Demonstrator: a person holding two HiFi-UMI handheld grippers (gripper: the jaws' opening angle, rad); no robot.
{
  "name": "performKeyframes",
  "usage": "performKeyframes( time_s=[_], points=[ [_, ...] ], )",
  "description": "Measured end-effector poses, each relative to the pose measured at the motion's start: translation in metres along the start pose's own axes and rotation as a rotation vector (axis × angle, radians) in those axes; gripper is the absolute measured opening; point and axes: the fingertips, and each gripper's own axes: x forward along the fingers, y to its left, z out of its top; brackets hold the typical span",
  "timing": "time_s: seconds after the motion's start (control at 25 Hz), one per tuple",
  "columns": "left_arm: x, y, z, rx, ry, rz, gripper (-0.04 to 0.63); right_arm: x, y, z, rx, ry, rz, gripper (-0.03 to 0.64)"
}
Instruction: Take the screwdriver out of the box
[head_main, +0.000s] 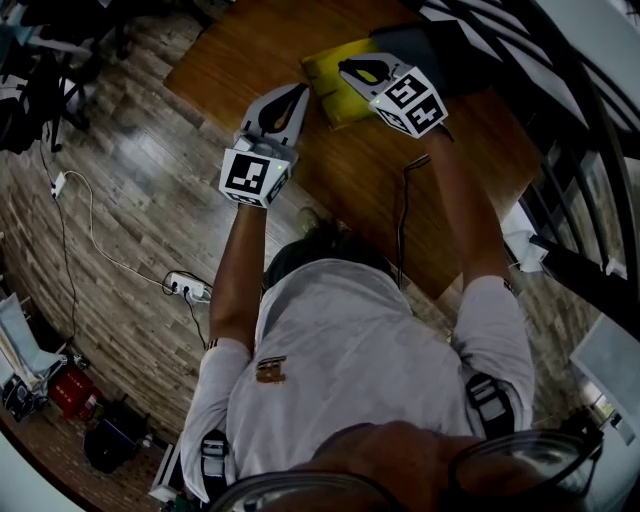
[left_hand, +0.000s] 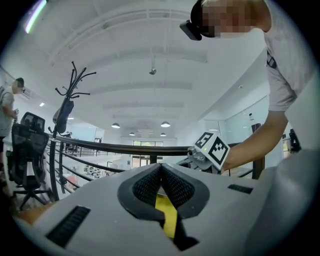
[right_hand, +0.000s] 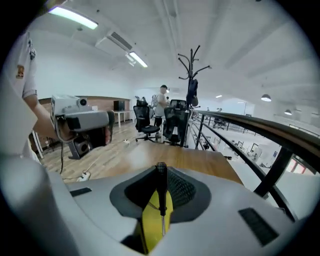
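Gripping the screwdriver (right_hand: 161, 190) by its black handle, the right gripper (head_main: 350, 67) is over the yellow box (head_main: 330, 88) at the upper centre of the head view. The left gripper (head_main: 298, 95) has its jaws closed together at the box's left edge, above the wooden table (head_main: 250, 50).
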Motion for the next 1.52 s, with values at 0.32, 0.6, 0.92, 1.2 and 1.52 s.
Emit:
performKeyframes(
  time_s=[0.32, 0.6, 0.92, 1.2, 1.52],
  points=[
    [0.000, -0.039, 0.022, 0.021, -0.023, -0.024, 0.018, -0.081, 0.030, 0.055, 0.097, -0.324, -0.025, 0.080],
    [-0.004, -0.081, 0.047, 0.036, -0.064, -0.049, 0.018, -0.149, 0.057, 0.066, 0.167, -0.539, -0.032, 0.080],
    [-0.019, -0.117, 0.065, 0.052, -0.085, -0.095, 0.018, -0.201, 0.088, 0.073, 0.187, -0.675, -0.041, 0.080],
    [-0.036, -0.136, 0.085, 0.043, -0.167, -0.108, 0.018, -0.228, 0.113, 0.071, 0.218, -0.753, -0.038, 0.080],
    [-0.046, -0.153, 0.085, 0.032, -0.156, -0.105, 0.019, -0.241, 0.131, 0.062, 0.226, -0.771, -0.038, 0.080]
  ],
)
